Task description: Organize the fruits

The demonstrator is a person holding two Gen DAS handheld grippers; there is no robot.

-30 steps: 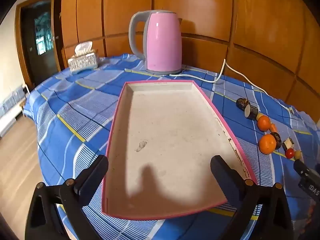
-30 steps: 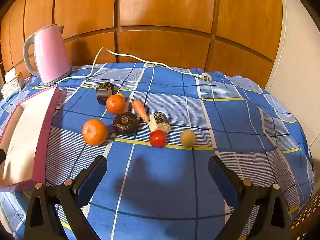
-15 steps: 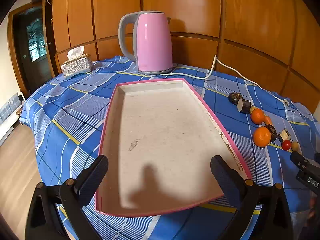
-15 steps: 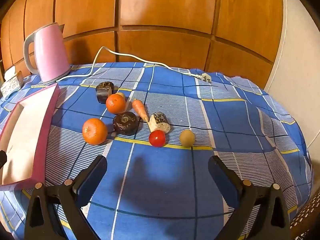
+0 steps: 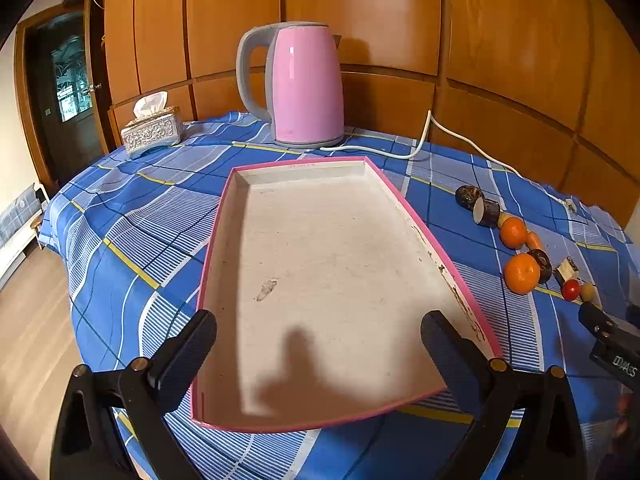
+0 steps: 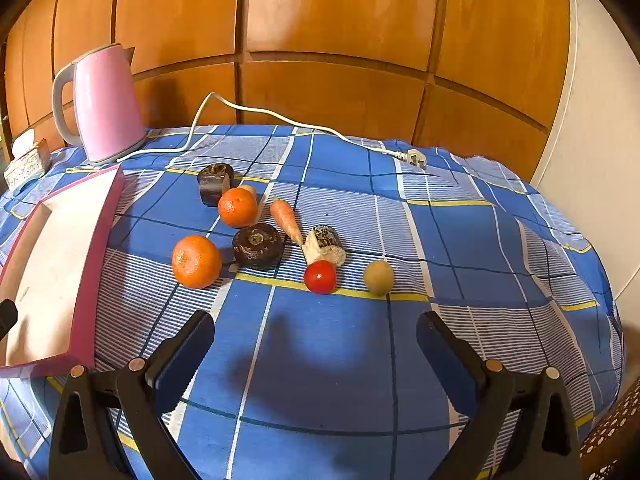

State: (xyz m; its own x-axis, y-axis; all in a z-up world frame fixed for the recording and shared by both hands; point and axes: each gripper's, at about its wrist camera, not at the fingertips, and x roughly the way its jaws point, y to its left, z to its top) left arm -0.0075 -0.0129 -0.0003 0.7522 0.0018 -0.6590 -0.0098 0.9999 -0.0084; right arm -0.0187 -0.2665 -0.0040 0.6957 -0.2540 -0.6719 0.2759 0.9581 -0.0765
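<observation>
Both tools spread wide, gripping nothing: right tool (image 6: 315, 344) faces the fruit cluster, tomato (image 6: 319, 277) nearest, just ahead; empty tray (image 5: 224, 216) lies left, under left tool (image 5: 318, 344).

At the top centre of your left view stands a pink kettle (image 5: 306, 88) with a grey handle, upright on the blue checked tablecloth (image 5: 132, 216). Its white cord (image 6: 280, 120) trails across the cloth in your right view and ends in a plug (image 6: 414, 157) lying loose at the upper right. At the left edge of your left view you have a silver tissue box (image 5: 152, 134), a white tissue poking from it. Behind everything runs the wooden panelled wall (image 6: 340, 32).
</observation>
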